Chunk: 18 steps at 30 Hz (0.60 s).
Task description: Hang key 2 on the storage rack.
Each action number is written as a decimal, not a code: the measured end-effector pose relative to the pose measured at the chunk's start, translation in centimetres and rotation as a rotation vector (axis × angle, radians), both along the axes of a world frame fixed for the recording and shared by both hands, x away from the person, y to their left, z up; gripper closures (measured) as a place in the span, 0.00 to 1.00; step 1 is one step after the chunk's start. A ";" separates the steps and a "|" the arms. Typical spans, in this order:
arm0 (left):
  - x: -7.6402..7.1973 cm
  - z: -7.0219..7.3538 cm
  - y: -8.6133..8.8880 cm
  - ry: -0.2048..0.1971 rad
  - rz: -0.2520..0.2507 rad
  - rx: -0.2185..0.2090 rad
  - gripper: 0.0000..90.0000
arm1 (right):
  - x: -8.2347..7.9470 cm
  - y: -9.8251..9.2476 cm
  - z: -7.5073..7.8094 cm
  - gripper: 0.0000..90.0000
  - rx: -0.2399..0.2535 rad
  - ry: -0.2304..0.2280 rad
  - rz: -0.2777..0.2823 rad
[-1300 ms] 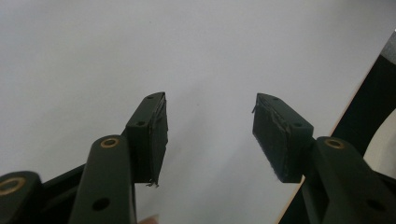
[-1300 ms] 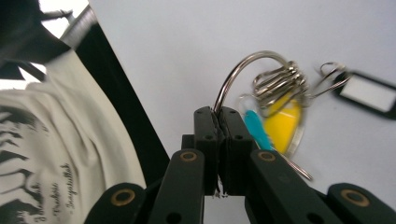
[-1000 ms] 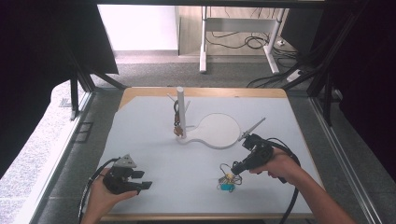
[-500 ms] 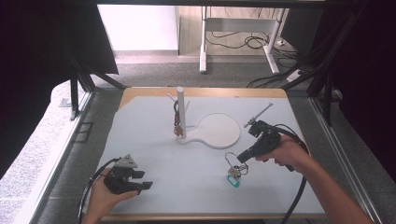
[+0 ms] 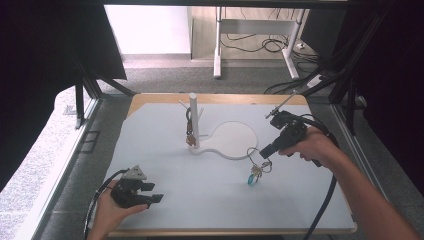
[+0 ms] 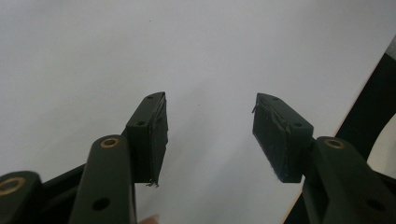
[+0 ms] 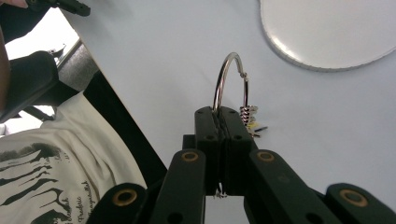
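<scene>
So the right gripper (image 5: 263, 151) has lifted the key ring (image 7: 229, 81), pinched tight, off the table (image 5: 200, 200); next stop's probably the peg stand (image 5: 193, 120). Left gripper (image 5: 150, 192) idles, jaws wide.

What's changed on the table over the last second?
The right claw, shut on the silver key ring, has risen and carried it, with its teal tag, away from the person toward the white round-based peg stand. The left claw stayed open and in place; the brown bunch still hangs on the stand.
</scene>
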State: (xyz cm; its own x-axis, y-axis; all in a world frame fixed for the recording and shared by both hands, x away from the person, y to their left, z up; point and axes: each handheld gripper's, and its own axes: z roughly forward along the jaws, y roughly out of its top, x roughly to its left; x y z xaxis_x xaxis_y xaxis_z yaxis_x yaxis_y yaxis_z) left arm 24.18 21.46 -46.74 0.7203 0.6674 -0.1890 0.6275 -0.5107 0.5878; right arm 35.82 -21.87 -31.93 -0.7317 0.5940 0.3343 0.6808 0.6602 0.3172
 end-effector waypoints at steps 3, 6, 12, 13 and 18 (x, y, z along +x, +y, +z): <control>0.0 0.0 0.0 0.000 -0.001 0.001 0.51 | 0.4 0.0 0.2 0.98 -0.004 0.000 -0.003; 0.0 -0.1 -0.1 0.000 0.004 -0.003 0.51 | 0.7 0.0 0.4 0.98 -0.006 -0.004 -0.007; 0.0 -0.1 -0.1 0.003 0.002 -0.003 0.51 | 1.3 0.2 0.7 0.98 -0.003 -0.003 -0.014; 0.0 -0.1 -0.1 0.001 0.000 0.000 0.51 | 1.4 0.2 0.7 0.98 -0.003 -0.005 -0.012; 0.0 -0.1 -0.2 0.002 0.001 -0.002 0.51 | 1.9 0.6 0.9 0.98 -0.001 -0.012 -0.019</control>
